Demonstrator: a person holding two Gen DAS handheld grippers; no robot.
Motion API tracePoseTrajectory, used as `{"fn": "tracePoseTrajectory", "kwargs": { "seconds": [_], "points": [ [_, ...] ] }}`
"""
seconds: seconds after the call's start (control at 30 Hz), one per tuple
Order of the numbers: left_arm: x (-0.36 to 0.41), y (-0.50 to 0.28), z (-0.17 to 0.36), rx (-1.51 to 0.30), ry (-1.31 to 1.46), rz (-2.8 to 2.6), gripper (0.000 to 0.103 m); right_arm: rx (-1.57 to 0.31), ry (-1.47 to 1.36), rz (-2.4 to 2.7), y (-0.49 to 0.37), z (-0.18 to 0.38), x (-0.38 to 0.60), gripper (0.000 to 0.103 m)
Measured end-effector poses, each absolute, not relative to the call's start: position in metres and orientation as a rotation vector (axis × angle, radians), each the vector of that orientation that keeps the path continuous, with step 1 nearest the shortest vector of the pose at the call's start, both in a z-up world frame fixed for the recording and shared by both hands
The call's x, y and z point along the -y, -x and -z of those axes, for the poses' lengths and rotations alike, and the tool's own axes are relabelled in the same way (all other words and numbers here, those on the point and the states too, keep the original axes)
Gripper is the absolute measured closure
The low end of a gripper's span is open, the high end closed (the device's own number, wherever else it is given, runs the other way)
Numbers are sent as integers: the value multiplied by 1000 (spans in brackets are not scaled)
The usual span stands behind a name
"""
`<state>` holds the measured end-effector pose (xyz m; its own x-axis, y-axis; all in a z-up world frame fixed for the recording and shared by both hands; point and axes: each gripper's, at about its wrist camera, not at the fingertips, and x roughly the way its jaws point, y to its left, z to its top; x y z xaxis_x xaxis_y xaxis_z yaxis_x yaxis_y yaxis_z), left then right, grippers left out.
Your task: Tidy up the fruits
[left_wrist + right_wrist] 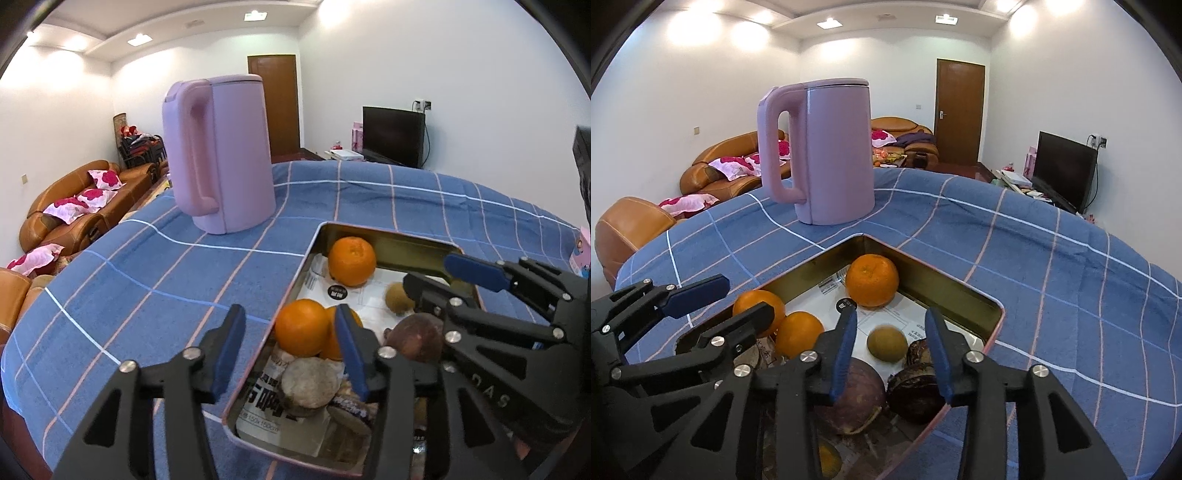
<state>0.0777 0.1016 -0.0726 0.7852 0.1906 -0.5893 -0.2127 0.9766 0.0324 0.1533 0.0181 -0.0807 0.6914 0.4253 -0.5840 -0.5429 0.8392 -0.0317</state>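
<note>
A metal tin tray (384, 236) (945, 280) lined with paper lies on the blue checked cloth. It holds three oranges (351, 260) (302, 327) (872, 280) (798, 333), a green-brown kiwi (398, 298) (887, 344), a dark purple round fruit (413, 339) (857, 398) and brown round pieces (309, 382) (916, 387). My left gripper (291, 350) is open over the tray's left rim, beside two oranges. My right gripper (891, 354) is open above the kiwi and purple fruit, holding nothing. Each gripper shows in the other's view (439, 277) (737, 297).
A pink electric kettle (218, 155) (827, 151) stands on the cloth behind the tray. Beyond the table are brown sofas (74, 206) (731, 162), a TV (393, 136) (1063, 170) and a wooden door (273, 107).
</note>
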Motion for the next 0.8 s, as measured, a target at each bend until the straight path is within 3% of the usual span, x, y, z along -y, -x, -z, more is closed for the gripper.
{"fn": "tracePoseTrajectory", "kwargs": {
  "seconds": [0.17,0.37,0.8],
  "points": [
    [-103,-70,66,-604,47,-220,25,-596,173,-533,-149,77,-6,52],
    [-98,-60,56,-563,45,-210,16,-563,149,-481,-134,66,13,46],
    [-89,-48,43,-524,40,-204,13,-491,108,-409,-105,45,47,45]
  ]
}}
